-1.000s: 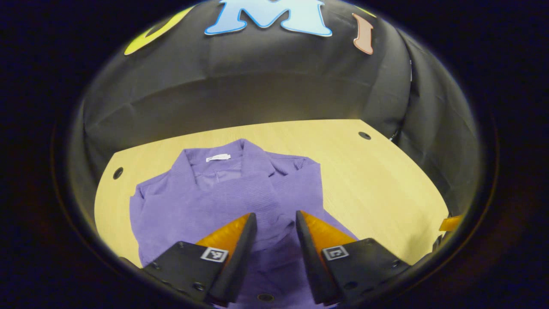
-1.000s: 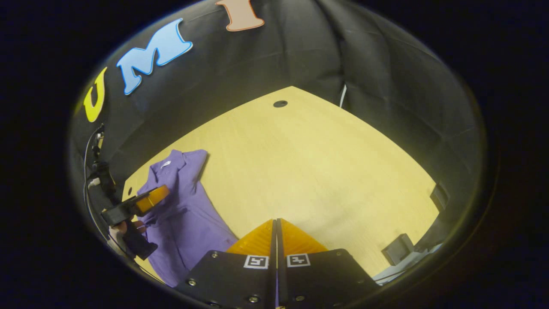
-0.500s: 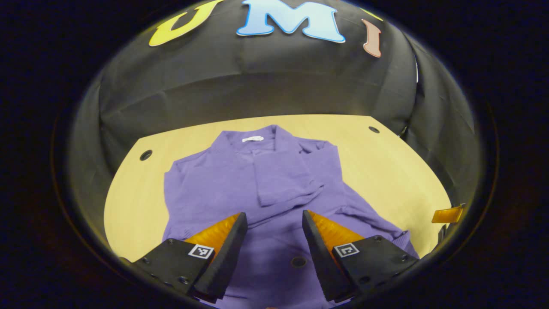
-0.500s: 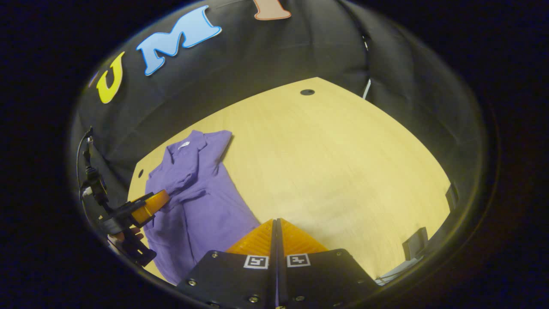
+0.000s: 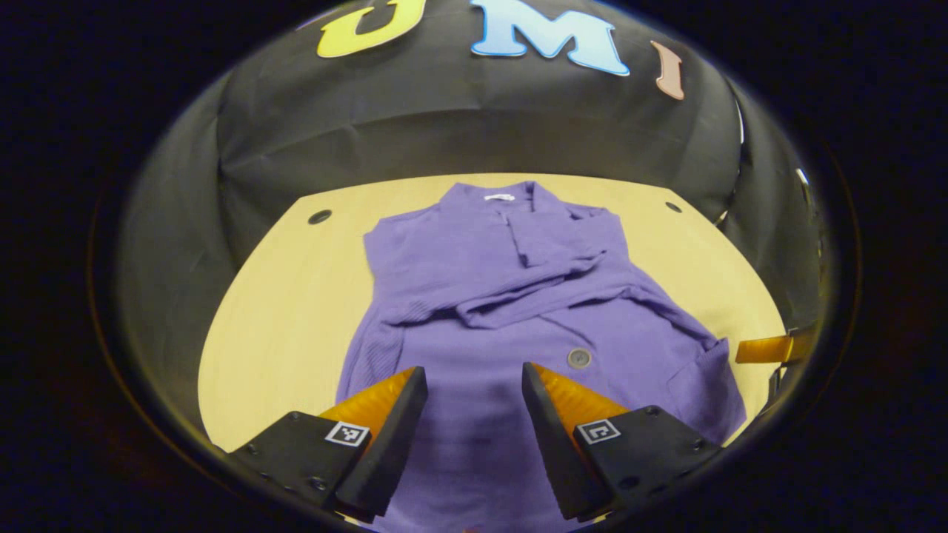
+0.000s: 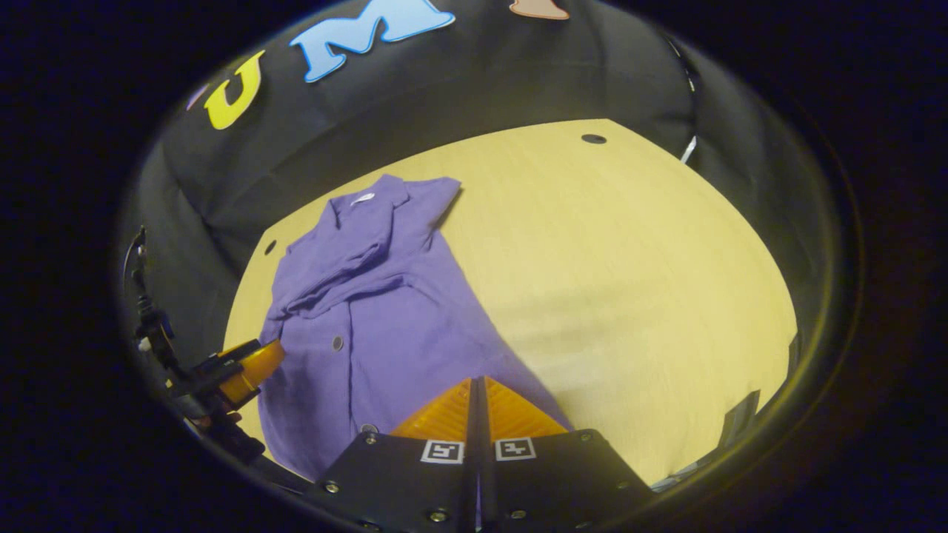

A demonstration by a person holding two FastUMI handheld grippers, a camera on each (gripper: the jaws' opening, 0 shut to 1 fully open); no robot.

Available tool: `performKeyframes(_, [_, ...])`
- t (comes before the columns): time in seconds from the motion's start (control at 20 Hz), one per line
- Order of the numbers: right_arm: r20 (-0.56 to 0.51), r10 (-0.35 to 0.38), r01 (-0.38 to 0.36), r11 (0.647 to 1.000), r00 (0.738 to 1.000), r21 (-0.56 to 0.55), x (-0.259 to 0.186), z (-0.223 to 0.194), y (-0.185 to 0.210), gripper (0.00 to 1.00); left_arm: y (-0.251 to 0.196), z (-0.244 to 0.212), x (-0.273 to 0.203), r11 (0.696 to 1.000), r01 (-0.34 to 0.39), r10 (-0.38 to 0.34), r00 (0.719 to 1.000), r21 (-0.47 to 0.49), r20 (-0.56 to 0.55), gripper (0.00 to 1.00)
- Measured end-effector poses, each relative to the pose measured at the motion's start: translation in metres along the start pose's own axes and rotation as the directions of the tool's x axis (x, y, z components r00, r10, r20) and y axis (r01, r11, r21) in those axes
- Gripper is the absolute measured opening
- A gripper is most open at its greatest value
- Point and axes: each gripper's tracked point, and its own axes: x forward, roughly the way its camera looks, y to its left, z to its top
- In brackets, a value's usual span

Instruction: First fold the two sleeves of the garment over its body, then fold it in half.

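A purple garment is laid flat on the wooden table, collar at the far end, with both sleeves judged already crossed over its body. The left gripper is held above the near hem with its jaws spread and empty, while the right gripper, pressed closed on nothing, is poised at the hem corner nearest it. For the half fold, both near hem corners should be pinched through all layers and carried forward evenly to the collar, so that the sleeves are not dragged loose.
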Motion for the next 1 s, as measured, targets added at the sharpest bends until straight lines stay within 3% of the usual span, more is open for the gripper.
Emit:
performKeyframes(0.55, [-0.074,0.037,-0.045,0.992,0.997,-0.115,0.009,-0.028,0.022,0.01,0.040,-0.092,-0.056,0.994,-0.091,0.084,0.990,-0.063,-0.109,0.85])
performKeyframes(1.0, [-0.095,0.021,-0.035,0.989,0.995,-0.141,0.014,-0.033,0.019,0.01,0.041,-0.117,-0.053,0.994,-0.098,0.087,0.978,-0.048,-0.188,0.86])
